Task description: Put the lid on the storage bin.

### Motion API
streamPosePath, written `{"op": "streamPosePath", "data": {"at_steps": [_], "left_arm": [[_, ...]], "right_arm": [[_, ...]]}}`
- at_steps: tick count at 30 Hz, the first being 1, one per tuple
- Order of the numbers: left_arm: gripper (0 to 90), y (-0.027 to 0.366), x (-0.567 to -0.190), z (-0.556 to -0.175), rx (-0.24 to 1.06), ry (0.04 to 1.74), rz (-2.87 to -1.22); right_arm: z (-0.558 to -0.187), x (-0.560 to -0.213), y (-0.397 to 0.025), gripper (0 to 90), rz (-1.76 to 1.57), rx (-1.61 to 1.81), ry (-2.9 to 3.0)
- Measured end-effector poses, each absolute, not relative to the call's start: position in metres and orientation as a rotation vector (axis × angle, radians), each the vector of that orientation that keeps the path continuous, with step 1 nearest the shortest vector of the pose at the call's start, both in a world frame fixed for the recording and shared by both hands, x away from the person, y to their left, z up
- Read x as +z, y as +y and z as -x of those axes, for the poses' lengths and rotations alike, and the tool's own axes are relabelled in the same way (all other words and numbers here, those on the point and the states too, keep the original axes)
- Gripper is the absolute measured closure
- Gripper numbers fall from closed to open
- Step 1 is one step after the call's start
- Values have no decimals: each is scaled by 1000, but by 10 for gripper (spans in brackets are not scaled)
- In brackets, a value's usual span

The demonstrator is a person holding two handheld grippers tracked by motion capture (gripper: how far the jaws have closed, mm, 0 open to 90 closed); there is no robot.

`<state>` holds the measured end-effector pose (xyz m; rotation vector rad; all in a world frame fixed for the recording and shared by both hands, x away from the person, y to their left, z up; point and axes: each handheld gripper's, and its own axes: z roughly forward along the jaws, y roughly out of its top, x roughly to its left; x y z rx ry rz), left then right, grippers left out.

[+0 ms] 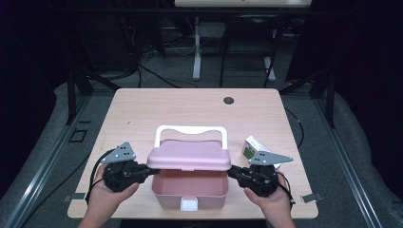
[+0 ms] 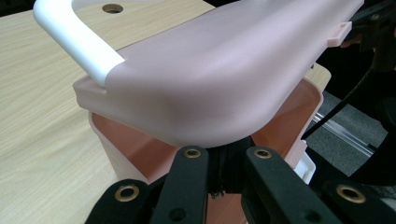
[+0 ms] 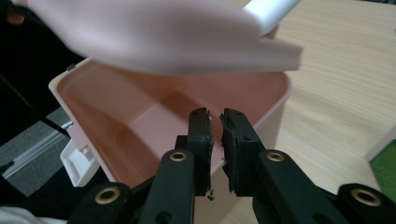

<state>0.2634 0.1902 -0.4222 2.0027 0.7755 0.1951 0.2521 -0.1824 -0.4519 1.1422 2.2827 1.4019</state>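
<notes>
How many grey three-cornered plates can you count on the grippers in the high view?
2. One tops the left gripper left of the pink box; one tops the right gripper to its right, in front of a small white carton.

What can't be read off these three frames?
- Left tongs: tips hidden under the pink lid in the left gripper view; grip unclear.
- Box floor: far part covered by the lid in the high view.
- Small carton: print too small; part hidden by the right tongs.
</notes>
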Motion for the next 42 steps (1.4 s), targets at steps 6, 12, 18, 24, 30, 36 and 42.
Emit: {"op": "streamPosePath", "data": {"at_steps": [6,12,18,24,30,36,42], "left_arm": [[896,190,-422,-264,195,777,-2009],[896,190,-422,-263,196,772,-2010],[896,190,-421,-264,190,773,-2012],[896,190,-420,-265,190,772,-2015],[896,190,-419,-266,186,776,-2009],[896,190,-419,-267,186,780,-2000],[896,189,-416,-267,191,778,-2002]], "right_arm": [[-251,-460,-167,819,-1107,1381,2333],[-252,-471,-157,831,-1097,1366,2386],[-251,-479,-149,845,-1087,1328,2427],[-252,-485,-146,856,-1091,1309,2448],[-253,-488,-145,876,-1092,1294,2455],[-255,-488,-148,895,-1098,1303,2453],[-255,-489,-149,899,-1097,1307,2448]]}}
